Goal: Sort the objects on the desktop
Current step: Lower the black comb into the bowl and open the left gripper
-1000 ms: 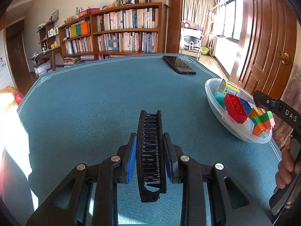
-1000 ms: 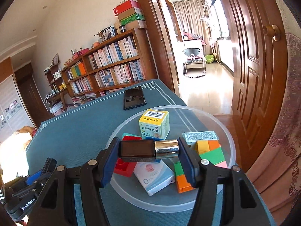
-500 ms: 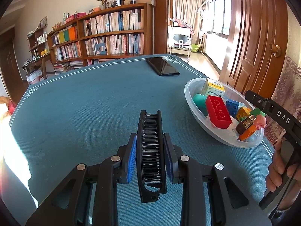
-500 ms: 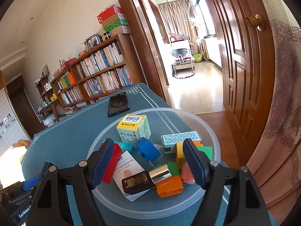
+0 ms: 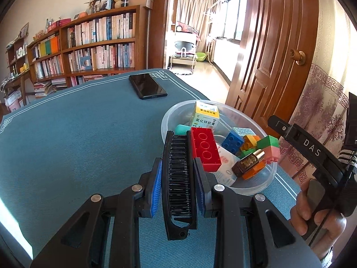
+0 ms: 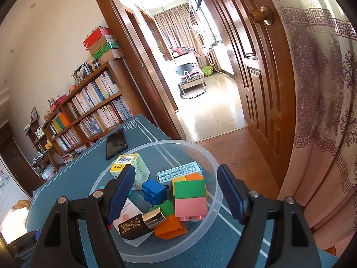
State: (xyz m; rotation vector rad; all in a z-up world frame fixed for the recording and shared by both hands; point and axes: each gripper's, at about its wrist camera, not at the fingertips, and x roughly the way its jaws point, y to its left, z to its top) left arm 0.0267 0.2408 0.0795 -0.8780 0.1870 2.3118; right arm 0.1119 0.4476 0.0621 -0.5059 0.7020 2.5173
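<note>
My left gripper (image 5: 177,176) is shut on a black folding comb (image 5: 177,178), held above the teal table close to the left rim of a clear plastic bowl (image 5: 263,184). The bowl (image 6: 213,163) holds toy bricks, a yellow medicine box (image 5: 206,117) and a dark brown bottle with a gold cap (image 6: 142,223). My right gripper (image 6: 176,192) hovers open over the bowl with nothing between its pads; the bottle lies in the bowl below its left finger. A hand holds the right gripper's handle (image 5: 312,154) at the right edge of the left wrist view.
A black phone (image 5: 147,86) lies on the teal tablecloth (image 5: 78,138) beyond the bowl. The bowl sits near the table's right edge, with a wooden door (image 5: 272,51) and patterned curtain (image 6: 323,111) beyond. Bookshelves (image 5: 93,44) stand behind the table.
The right gripper opened and let go of the brown bottle, which now lies in the bowl. The left gripper carried the comb rightwards, up to the bowl's rim.
</note>
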